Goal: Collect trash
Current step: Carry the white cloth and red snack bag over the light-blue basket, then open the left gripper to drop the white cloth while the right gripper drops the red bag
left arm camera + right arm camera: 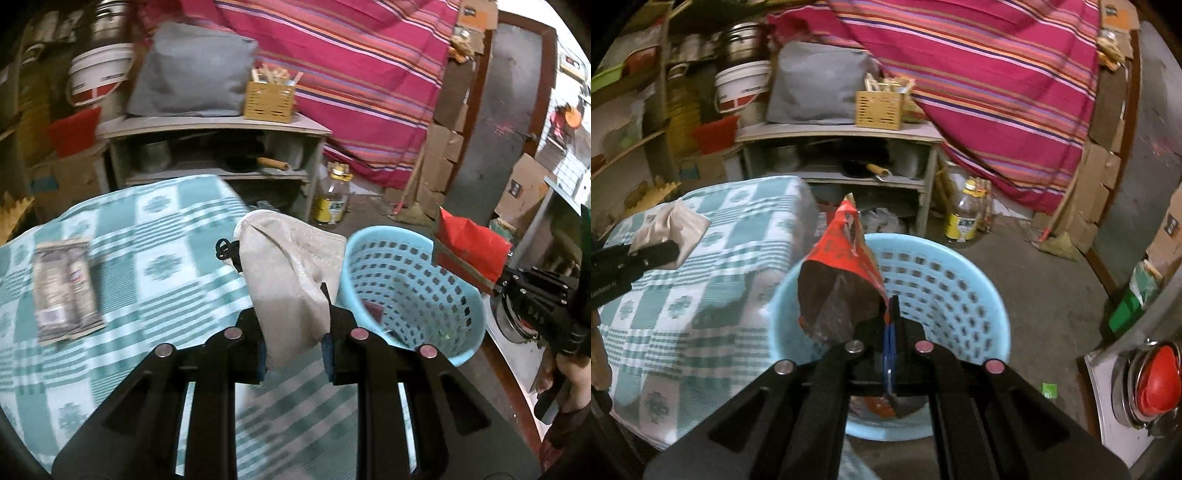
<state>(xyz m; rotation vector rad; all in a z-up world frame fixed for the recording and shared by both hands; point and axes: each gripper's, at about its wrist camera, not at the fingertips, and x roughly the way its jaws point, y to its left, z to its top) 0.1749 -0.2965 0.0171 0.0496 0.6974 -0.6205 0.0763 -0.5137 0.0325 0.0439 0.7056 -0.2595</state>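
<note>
Both our tongs carry trash at the blue basket.

The checked tablecloth (159,236) bears a flat wrapper (64,290); the blue basket (964,291) stands just beside it. Our right gripper (891,317), pinched nearly closed, holds a red packet (846,280) over the basket. Our left gripper (293,325), partly closed, clamps a grey mask (291,273) above the cloth.

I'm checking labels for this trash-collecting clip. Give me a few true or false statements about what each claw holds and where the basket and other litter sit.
1. The left claw grips a beige face mask. True.
2. The right claw is open and holds nothing. False: it is shut on a red wrapper.
3. The blue basket stands on the checked tablecloth. False: it stands beside it, on the floor.
4. A flat packet lies on the tablecloth. True.
</note>
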